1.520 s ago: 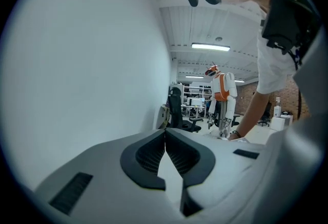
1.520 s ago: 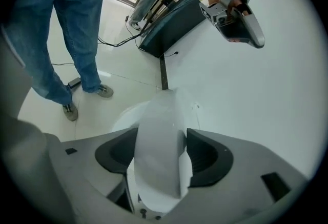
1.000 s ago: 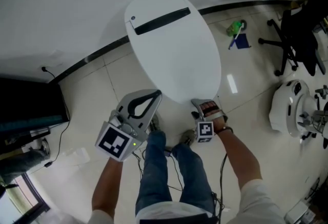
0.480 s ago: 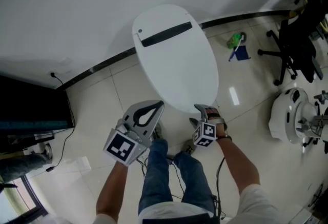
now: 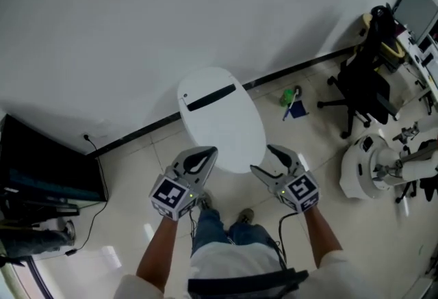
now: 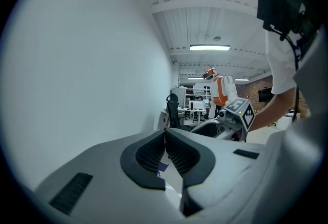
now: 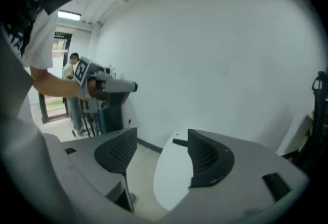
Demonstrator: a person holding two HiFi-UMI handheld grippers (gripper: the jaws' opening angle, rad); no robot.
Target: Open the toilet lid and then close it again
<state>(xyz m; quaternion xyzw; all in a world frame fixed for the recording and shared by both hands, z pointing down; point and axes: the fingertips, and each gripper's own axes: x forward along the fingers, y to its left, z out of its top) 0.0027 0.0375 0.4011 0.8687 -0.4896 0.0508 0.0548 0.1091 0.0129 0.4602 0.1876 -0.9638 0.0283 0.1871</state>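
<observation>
The white oval toilet lid (image 5: 222,123) lies flat and closed below me, with a black strip (image 5: 211,97) near its back end by the wall. Both grippers hang in the air above its near end, touching nothing. My left gripper (image 5: 205,152) is at the lid's left, its jaws meeting at the tips. In the left gripper view the left gripper (image 6: 165,131) holds nothing. My right gripper (image 5: 263,159) is at the lid's right, jaws apart and empty. Between the right gripper (image 7: 161,148) jaws the lid (image 7: 171,177) shows far below.
A black screen (image 5: 48,167) stands at the left by the wall, with a cable on the floor. An office chair (image 5: 363,85) and a white machine (image 5: 376,167) stand at the right. Green and blue items (image 5: 293,102) lie on the tiles near the lid.
Both grippers have risen away from the lid. The right one has left the lid's front edge and rolled over. The lid looks smaller and stays closed.
</observation>
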